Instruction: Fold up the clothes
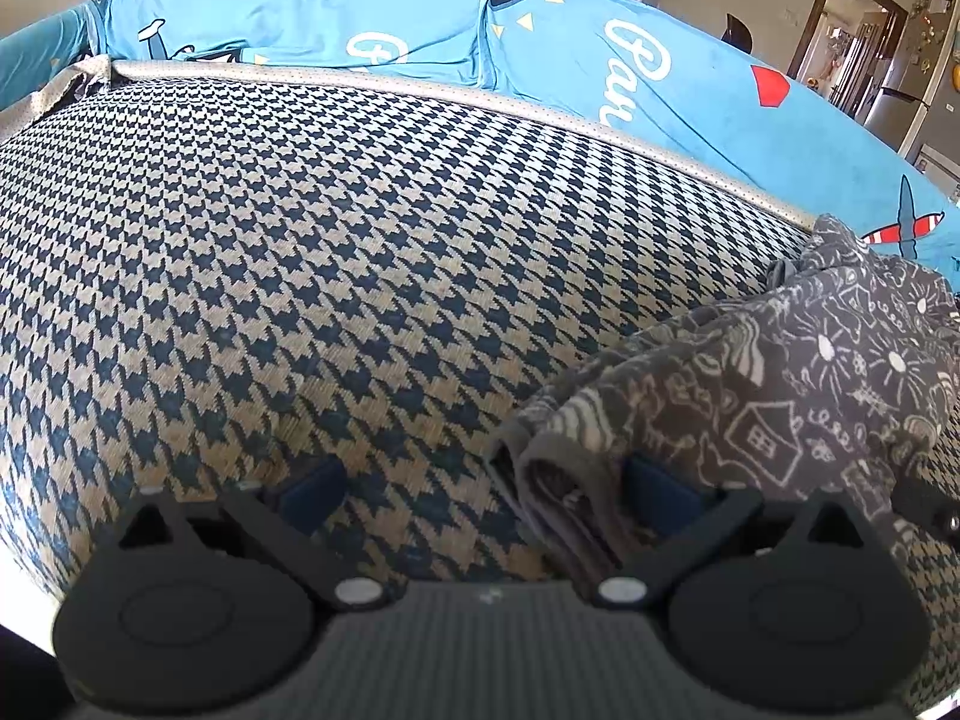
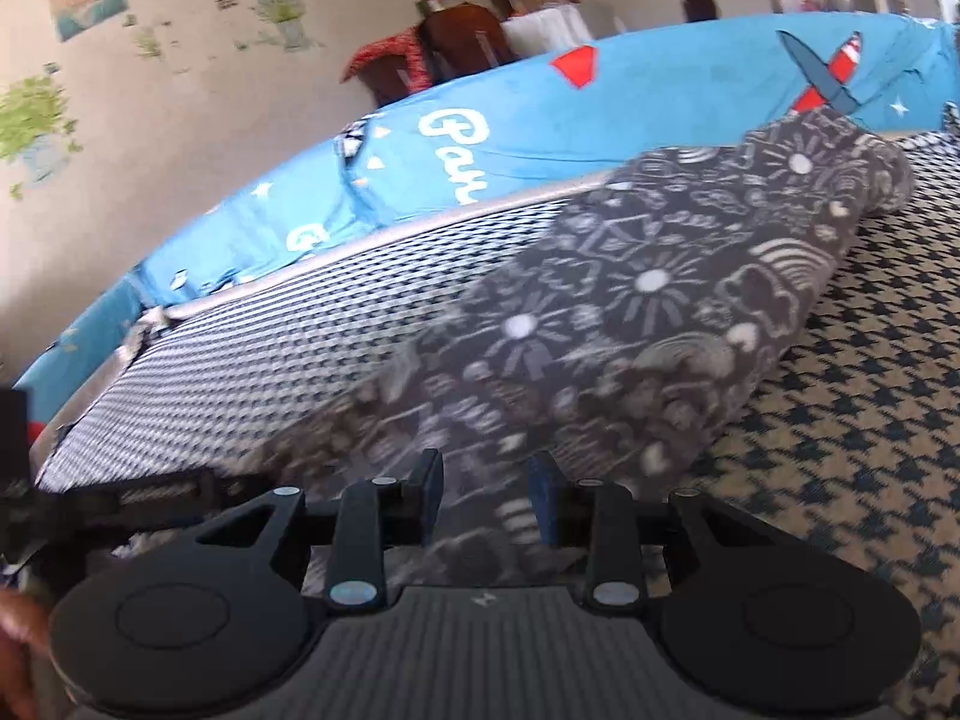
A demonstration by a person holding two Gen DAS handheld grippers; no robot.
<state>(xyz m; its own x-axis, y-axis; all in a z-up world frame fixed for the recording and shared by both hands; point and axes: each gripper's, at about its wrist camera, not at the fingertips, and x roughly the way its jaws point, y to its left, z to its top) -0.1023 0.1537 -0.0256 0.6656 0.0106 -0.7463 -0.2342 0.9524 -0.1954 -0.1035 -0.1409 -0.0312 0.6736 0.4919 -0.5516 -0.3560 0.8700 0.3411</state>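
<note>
A grey garment (image 1: 780, 396) printed with white doodles lies folded on the houndstooth cushion (image 1: 300, 252). My left gripper (image 1: 486, 492) is open wide and low over the cushion. The garment's layered folded end (image 1: 558, 498) sits between its jaws, close against the right fingertip (image 1: 660, 489). In the right wrist view the same garment (image 2: 648, 300) runs away as a long thick fold. My right gripper (image 2: 486, 480) has its jaws drawn in on the near end of the fold, with cloth filling the gap between them. This view is motion-blurred.
A blue blanket (image 1: 360, 18) with white lettering and cartoon prints covers the sofa back behind the cushion. A pale piped seam (image 1: 480, 99) marks the cushion's far edge. A hand (image 2: 15, 636) shows at the lower left of the right wrist view. Chairs and a doorway stand far behind.
</note>
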